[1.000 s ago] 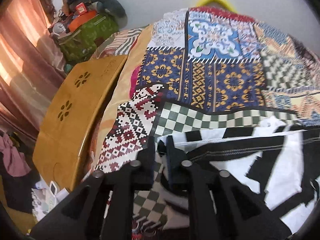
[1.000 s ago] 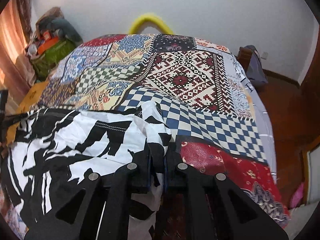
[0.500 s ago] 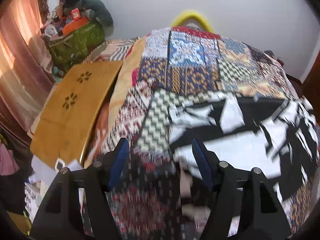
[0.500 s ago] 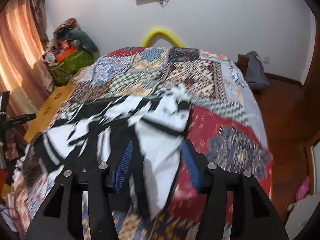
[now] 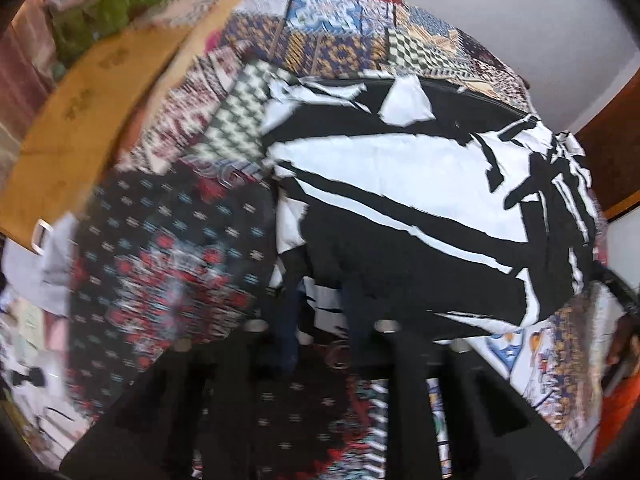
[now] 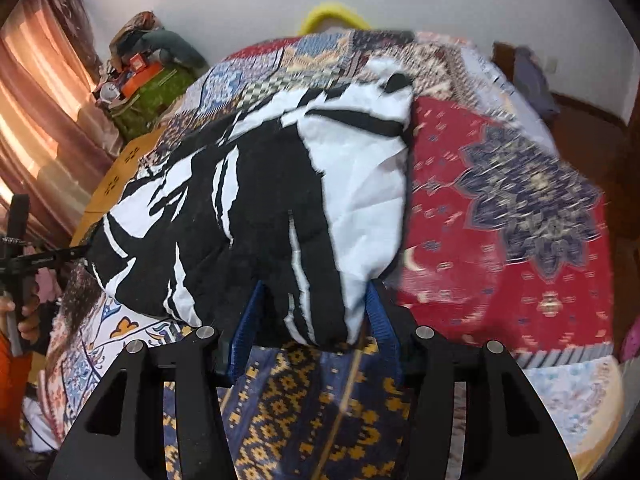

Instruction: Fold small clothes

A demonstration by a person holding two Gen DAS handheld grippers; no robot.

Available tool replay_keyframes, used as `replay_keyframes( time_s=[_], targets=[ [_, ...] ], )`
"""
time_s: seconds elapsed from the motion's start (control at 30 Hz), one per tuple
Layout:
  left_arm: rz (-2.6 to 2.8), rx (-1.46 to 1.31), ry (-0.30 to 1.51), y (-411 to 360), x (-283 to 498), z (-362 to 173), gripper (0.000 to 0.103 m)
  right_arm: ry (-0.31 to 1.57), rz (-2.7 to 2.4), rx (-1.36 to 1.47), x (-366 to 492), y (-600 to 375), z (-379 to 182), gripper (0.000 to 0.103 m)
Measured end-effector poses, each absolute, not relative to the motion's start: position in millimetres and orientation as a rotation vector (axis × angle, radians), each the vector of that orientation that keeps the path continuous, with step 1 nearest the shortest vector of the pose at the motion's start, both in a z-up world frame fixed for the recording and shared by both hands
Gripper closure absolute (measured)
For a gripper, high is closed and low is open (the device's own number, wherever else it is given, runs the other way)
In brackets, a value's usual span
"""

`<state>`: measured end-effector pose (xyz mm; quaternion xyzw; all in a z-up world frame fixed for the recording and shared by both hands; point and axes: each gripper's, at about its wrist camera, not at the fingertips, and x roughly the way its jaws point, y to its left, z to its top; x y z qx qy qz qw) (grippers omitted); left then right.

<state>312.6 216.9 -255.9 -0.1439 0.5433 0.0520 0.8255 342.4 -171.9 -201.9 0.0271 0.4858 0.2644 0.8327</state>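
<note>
Both grippers' jaws gape beside one crumpled black-and-white garment [image 6: 280,184] on patchwork bedspread [image 6: 500,200].

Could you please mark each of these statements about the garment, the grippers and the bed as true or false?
1. The black-and-white garment lies on a patchwork bedspread. True.
2. The right gripper is clamped shut. False: its jaws stand apart, the garment's near edge between them.
3. The garment is plain red. False: it is black and white.
4. A yellow curved object shows beyond the bed. True.
</note>
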Motion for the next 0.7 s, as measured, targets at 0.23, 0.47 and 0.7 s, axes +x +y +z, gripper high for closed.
replay_keyframes(
  time_s=[0.23,0.47,0.7],
  targets=[
    [0.115,-0.245,1.128,204,299,-248,0.096,1.021,0.573,0.082,336,-168,-208,0.087],
    [0.077,-0.230,1.082,193,268,-229,0.097,0.939,0.575,0.059,296,-189,-177,0.091],
    [0.297,0.019,1.174,190,247,-275,0.103,1.024,0.470,-0.084,288,-200,-206,0.091]
  ],
)
